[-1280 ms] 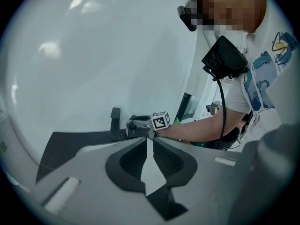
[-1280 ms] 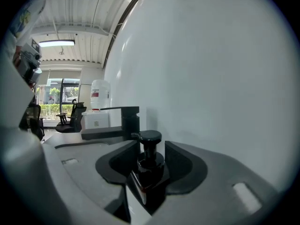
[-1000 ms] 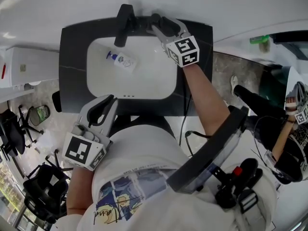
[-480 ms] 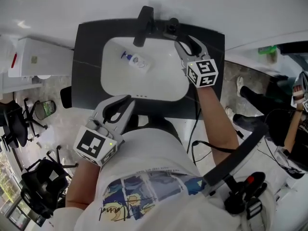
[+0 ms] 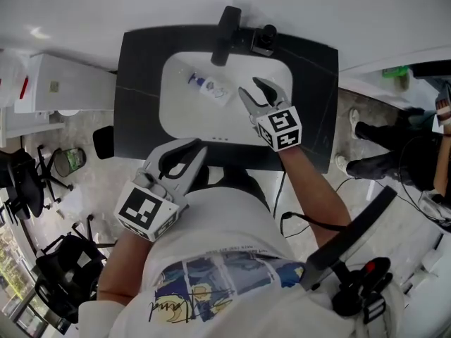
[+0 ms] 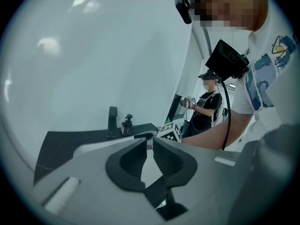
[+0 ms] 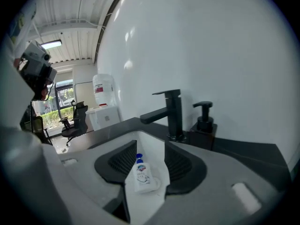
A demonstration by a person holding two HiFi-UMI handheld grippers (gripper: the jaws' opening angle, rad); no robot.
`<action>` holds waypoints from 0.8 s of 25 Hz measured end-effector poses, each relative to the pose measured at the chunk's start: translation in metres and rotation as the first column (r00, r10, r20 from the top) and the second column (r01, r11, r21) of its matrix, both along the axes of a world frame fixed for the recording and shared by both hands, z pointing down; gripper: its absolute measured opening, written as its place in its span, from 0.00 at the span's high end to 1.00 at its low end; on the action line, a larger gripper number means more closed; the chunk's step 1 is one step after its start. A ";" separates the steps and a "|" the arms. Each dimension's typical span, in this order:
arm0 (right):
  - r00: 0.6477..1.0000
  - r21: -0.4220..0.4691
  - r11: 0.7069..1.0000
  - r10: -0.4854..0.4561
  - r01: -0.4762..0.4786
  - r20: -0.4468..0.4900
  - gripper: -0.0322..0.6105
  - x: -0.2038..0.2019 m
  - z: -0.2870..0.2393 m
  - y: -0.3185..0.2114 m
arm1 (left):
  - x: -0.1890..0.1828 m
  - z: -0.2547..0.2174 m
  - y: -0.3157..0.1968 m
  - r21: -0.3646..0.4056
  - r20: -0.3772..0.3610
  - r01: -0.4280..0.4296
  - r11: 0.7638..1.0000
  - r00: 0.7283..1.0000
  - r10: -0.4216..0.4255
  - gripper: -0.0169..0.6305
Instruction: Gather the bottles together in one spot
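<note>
A small clear bottle with a blue cap (image 5: 210, 86) lies on its side in the white sink basin (image 5: 232, 122), near the back. My right gripper (image 5: 255, 89) hovers over the basin to the bottle's right, apart from it. Its jaws stand wide and are closing a little, gripping nothing. In the right gripper view the bottle (image 7: 143, 175) shows through the gap of the gripper (image 7: 150, 144), farther off on the basin floor. My left gripper (image 5: 190, 153) hangs at the counter's front edge. Its jaws (image 6: 150, 138) are only a narrow slit apart and hold nothing.
A black faucet (image 5: 227, 25) and black soap dispenser (image 5: 266, 39) stand at the back of the dark counter (image 5: 141, 83). A white cabinet (image 5: 63, 83) and office chairs (image 5: 28, 182) are on the left. Another person (image 5: 394, 153) is on the right.
My right gripper has drawn back from beside the soap dispenser to over the basin, right of the bottle. The left gripper and the bottle have stayed put.
</note>
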State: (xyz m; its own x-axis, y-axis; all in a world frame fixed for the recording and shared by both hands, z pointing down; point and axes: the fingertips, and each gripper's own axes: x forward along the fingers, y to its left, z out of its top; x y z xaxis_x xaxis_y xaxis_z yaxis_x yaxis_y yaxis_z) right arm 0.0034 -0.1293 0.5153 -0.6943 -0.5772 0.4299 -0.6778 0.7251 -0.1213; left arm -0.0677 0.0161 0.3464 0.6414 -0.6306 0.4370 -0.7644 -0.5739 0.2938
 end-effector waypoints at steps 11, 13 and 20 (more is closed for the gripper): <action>0.968 -0.133 0.971 -0.216 0.199 -0.131 0.67 -0.108 0.075 0.011 | -0.065 0.006 0.006 -0.033 -0.001 0.060 0.998 0.998 -0.060 0.91; 0.959 -0.152 0.966 -0.233 0.210 -0.161 0.67 -0.124 0.095 0.007 | -0.082 0.011 0.007 -0.042 -0.001 0.073 0.996 0.997 -0.073 0.91; 0.889 -0.212 0.941 -0.321 0.263 -0.326 0.69 -0.156 0.140 -0.004 | -0.114 0.016 0.007 -0.062 -0.009 0.100 0.993 0.995 -0.100 0.91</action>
